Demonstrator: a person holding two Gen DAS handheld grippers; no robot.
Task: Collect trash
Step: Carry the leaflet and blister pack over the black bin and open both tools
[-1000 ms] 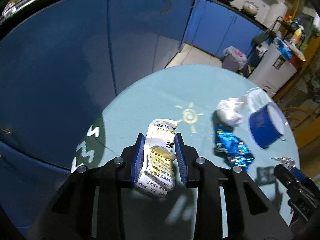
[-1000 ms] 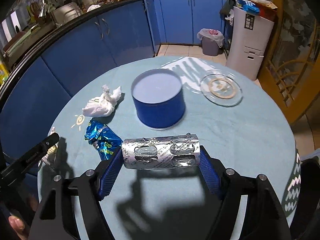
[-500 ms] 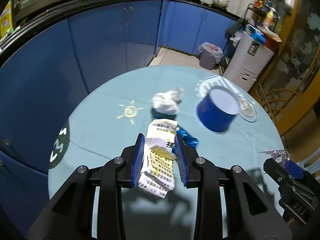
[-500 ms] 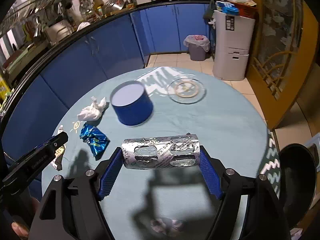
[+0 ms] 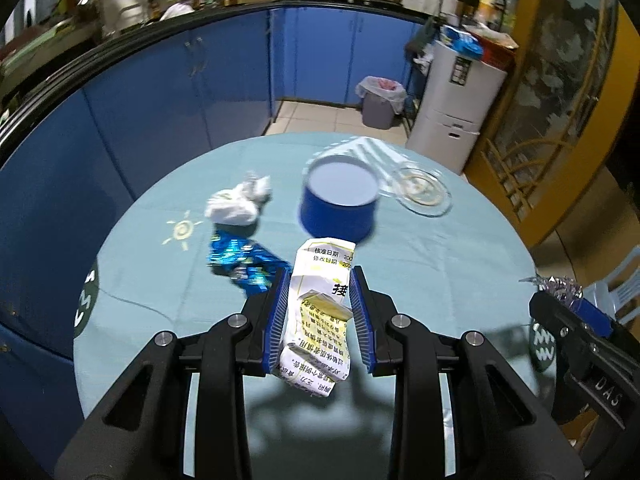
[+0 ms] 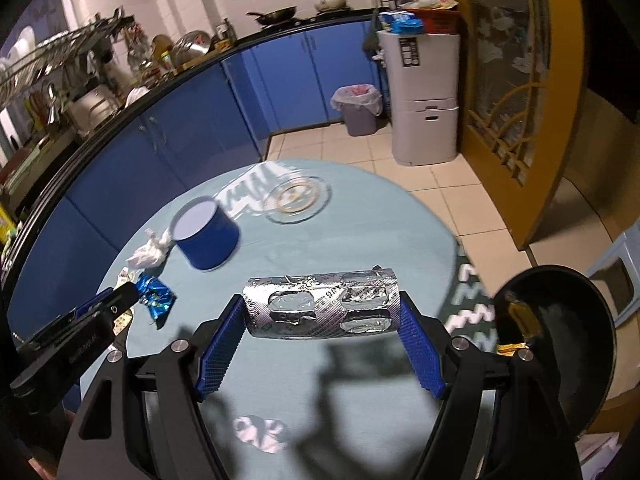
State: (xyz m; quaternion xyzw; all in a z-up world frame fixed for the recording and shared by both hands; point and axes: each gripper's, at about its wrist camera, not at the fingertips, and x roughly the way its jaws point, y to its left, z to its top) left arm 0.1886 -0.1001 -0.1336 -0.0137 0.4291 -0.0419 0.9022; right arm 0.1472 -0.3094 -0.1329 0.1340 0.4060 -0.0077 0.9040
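The folded paper leaflet (image 5: 318, 316) is clamped between the narrow-set jaws of the left gripper (image 5: 319, 316), above the near part of the round table (image 5: 460, 248). It looks light and limp, so a grip across its creased middle should hold it. The foil pill sheet (image 6: 322, 307) is pinched by its two ends in the wide-set jaws of the right gripper (image 6: 322, 334); it seems light, springy and bowed, and squeezing harder would likely crumple it. A white tissue wad (image 5: 236, 204) and a blue wrapper (image 5: 240, 258) lie on the table beside a blue tin (image 5: 340, 204), soft, light, easily pinched from above. A black bin (image 6: 560, 344) stands at the right.
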